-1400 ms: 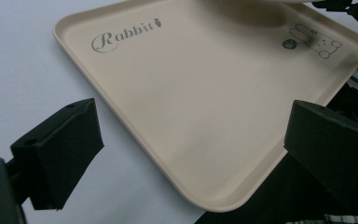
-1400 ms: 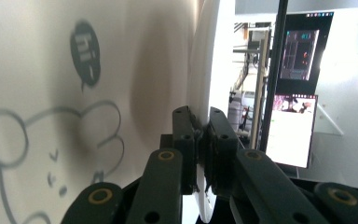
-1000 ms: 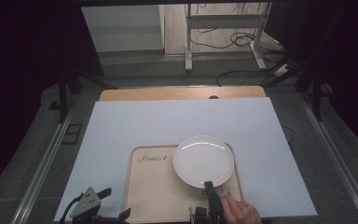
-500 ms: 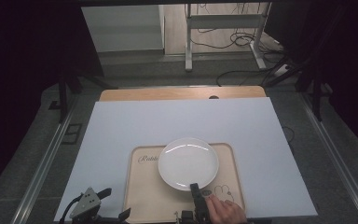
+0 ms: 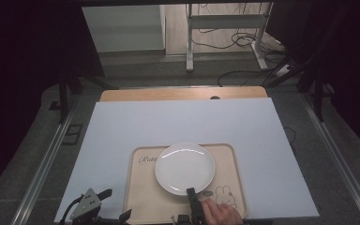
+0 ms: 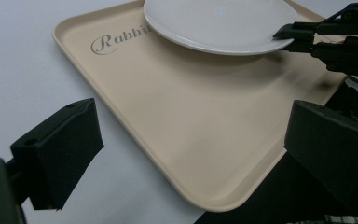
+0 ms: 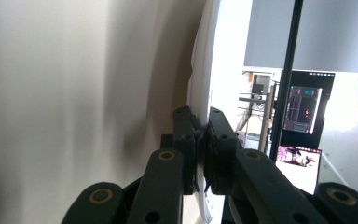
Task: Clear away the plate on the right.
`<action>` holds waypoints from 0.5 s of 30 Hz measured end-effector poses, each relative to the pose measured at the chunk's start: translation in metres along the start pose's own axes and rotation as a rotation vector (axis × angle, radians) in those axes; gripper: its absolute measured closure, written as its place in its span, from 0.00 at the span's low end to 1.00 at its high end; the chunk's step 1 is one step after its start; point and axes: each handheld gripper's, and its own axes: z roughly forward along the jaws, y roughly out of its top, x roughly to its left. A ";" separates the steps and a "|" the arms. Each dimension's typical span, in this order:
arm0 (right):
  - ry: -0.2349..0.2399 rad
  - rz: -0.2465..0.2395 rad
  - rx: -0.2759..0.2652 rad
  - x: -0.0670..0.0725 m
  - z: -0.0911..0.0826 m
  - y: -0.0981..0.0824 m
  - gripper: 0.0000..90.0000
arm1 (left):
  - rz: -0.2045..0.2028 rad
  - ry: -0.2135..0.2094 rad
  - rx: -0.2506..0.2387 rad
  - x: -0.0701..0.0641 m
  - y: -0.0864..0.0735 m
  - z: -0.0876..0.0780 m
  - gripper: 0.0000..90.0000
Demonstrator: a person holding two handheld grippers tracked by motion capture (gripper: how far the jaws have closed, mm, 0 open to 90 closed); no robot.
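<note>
Clamping the round white ceramic plate (image 5: 184,168) by its near rim, the right gripper (image 5: 191,192) holds it over the beige plastic tray (image 5: 143,201) at lower centre, not yet set down, while the left gripper (image 6: 186,140) waits open-jawed.

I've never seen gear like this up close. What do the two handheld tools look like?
Both are black. The left tool carries a grey three-cornered plate, trails a dark cable and ends in two chunky, blocky black jaws. The right tool has slim black jaws on linked arms with round pivot holes. The hand behind it is bare, no sleeve showing.
</note>
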 end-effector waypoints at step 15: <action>0.103 0.006 0.012 0.010 0.004 0.002 0.95 | 0.004 -0.001 0.001 0.000 0.000 0.000 0.04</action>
